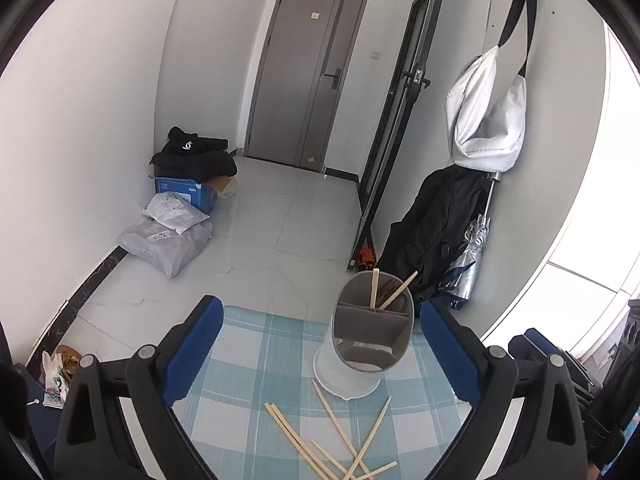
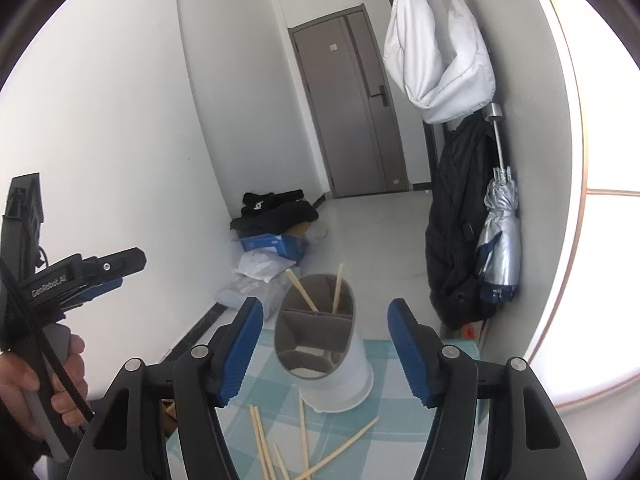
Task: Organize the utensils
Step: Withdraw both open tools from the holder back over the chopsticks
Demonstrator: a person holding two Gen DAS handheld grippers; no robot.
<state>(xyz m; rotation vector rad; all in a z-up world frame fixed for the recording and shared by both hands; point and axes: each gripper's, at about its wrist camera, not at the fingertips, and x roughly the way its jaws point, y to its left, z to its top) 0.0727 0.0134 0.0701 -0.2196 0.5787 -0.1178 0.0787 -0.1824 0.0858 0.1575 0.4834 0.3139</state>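
A small table covered by a blue-and-white checked cloth (image 1: 256,364) is seen. On it a white utensil holder (image 1: 366,344) with grey dividers is stood upright; two chopsticks (image 1: 374,289) are lodged in its far compartment. Loose chopsticks (image 1: 340,436) are scattered just before it. The left gripper (image 1: 320,344) and right gripper (image 2: 326,354) are spread wide, nothing grasped.

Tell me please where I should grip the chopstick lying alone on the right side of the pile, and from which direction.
Grip that chopstick near its upper free end, coming straight down from above with the right gripper. It lies flat on the checked cloth, so fingers should straddle it crosswise. Its lower end crosses the other chopsticks, while the upper end is clear of them and the holder.
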